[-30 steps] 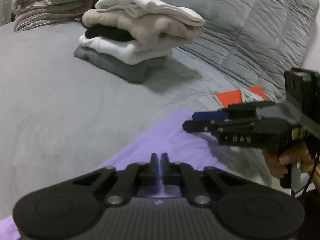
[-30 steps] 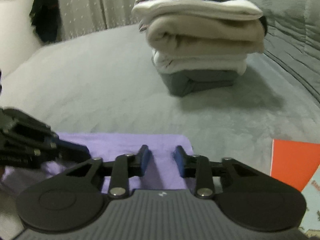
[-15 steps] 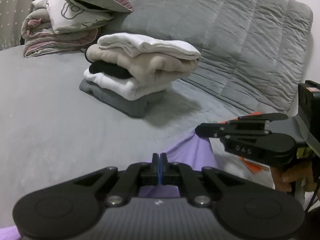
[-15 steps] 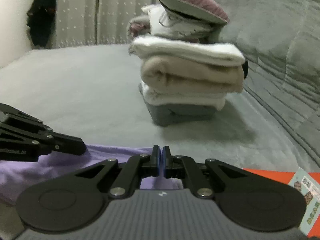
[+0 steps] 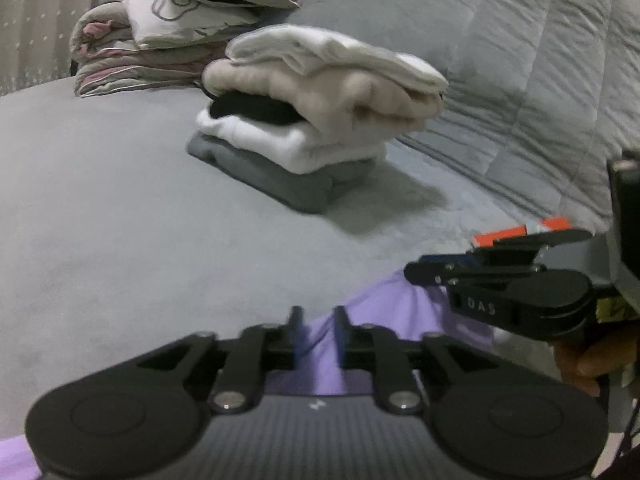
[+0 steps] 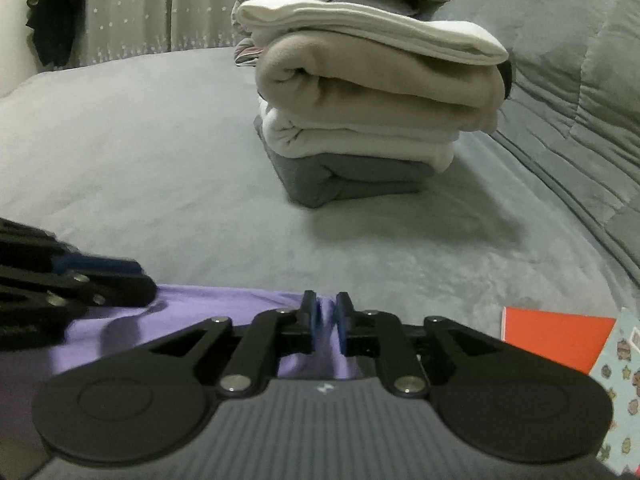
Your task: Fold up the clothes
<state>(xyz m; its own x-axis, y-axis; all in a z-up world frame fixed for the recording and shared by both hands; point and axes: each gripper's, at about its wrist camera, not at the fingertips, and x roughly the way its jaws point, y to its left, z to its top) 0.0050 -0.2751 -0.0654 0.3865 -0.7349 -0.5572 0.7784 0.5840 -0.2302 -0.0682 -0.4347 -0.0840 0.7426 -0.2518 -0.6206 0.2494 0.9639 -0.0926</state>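
Left gripper [image 5: 317,322]: jaws opening, a clear gap between the blue-lined fingers, purple cloth [image 5: 404,308] in that gap with neither pad seen pressing on it. Tips low over the near edge of the grey bed cover [image 5: 120,220]. Seen from the right wrist camera as a dark blurred shape at the left edge, tips over the left end of the purple cloth.

Right gripper [image 6: 325,322]: jaws opening too, a narrow gap, a ridge of purple cloth standing up between the blue pads [image 6: 313,320]; whether the pads still touch it cannot be told. In the left wrist view, pointing left over the right part of the cloth, held by a hand [image 5: 592,360] at the right edge.

Purple cloth: flat on the bed cover at the near edge, under and between both grippers, slightly bunched at each.

Farther out, right of the cloth: an orange card [image 6: 556,338] and a patterned card [image 6: 620,364] lying on the cover.

Farther still, mid-bed: a stack of folded clothes [image 6: 376,120], grey at the bottom, then white, black, beige, white on top. Behind it, folded bedding with a pillow [image 5: 188,24] on top. Quilted grey backrest [image 5: 500,60] along the right; star-dotted curtain [image 6: 132,8] at the far left.
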